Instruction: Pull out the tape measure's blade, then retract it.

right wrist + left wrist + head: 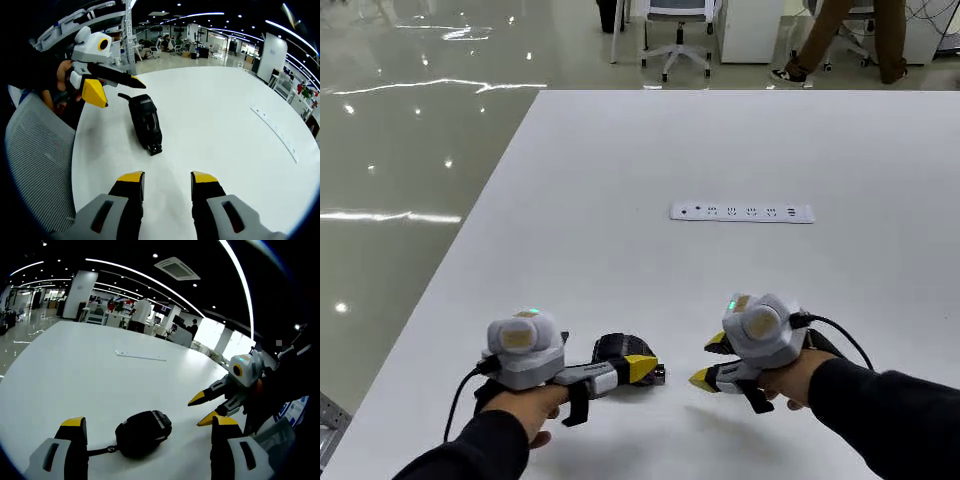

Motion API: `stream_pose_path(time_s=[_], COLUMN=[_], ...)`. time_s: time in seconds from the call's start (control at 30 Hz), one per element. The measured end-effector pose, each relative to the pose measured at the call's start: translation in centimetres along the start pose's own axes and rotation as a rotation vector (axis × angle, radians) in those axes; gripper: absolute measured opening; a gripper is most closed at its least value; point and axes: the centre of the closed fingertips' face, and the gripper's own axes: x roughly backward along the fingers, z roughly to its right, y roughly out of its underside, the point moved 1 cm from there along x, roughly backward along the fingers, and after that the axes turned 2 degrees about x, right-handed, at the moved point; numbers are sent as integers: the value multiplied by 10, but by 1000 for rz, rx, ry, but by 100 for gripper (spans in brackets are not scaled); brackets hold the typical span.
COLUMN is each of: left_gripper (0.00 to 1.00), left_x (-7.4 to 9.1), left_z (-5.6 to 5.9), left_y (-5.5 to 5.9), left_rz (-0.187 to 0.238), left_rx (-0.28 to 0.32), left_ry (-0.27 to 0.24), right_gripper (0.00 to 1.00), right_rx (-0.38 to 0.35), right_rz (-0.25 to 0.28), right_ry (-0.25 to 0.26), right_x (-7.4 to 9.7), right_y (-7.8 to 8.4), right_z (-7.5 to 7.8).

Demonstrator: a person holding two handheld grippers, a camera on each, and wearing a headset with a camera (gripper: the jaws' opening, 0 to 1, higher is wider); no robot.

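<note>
1. The left hand-held gripper [121, 94] has its jaws spread wide; they pinch nothing.
2. The tape measure [144, 432], a black case, lies on the white table [620, 200] between the left hand-held gripper's yellow-tipped jaws and just ahead of them. In the left gripper view there is a clear gap to each jaw.
3. A thin dark strap [102, 450] runs from the case back toward one jaw of the left hand-held gripper. I cannot tell whether it touches that jaw.
4. The right hand-held gripper [710, 362] is also spread apart and holds nothing. Its tips point at the tape measure and at the left hand-held gripper, near them but apart.
5. In the right gripper view the tape measure lies ahead of the jaws and a little to their left, with one narrow end turned toward them.
6. A white power strip [742, 212] lies flat on the table well beyond both hand-held grippers.
</note>
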Motion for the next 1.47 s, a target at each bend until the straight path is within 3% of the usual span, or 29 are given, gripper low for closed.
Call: stream_pose_path(time_s=[0.1, 0.17, 0.27, 0.33, 0.53, 0.73, 0.9, 1.03, 1.17, 1.3, 1.47], left_gripper=[100, 100, 100, 100, 100, 100, 100, 100, 100, 100, 100], left_x=[18, 31, 46, 57, 81, 100, 109, 111, 117, 125, 128], left_z=[-8, -15, -12, -17, -30, -39, -45, -44, -40, -39, -37], left_y=[4, 5, 2, 2, 7, 10, 8, 10, 16, 26, 21], left_rz=[-24, -32, -15, -28, -38, -43, -27, -44, -53, -72, -54], left_rx=[-29, -61, -78, -171, -162, -164, -184, -217, -234, -249, -241], left_ry=[-20, -40, 1, -29, -70, -88, -97, -87, -74, -75, -89], right_gripper=[39, 41, 46, 49, 65, 78, 100, 100, 100, 100, 100], right_rx=[-36, -38, -37, -54, -63, -131, -170, -175, -179, -172, -169], right_rz=[65, 77, 103, 130, 143, 137, 144, 126, 131, 133, 121], right_ry=[61, 99, 160, 207, 259, 327, 355, 364, 369, 369, 353], right_x=[28, 50, 79, 99, 143, 181, 198, 207, 216, 214, 211], right_y=[4, 13, 23, 30, 61, 101, 122, 139, 138, 131, 134], right_z=[6, 9, 14, 18, 10, 8, 1, -2, -2, -5, -12])
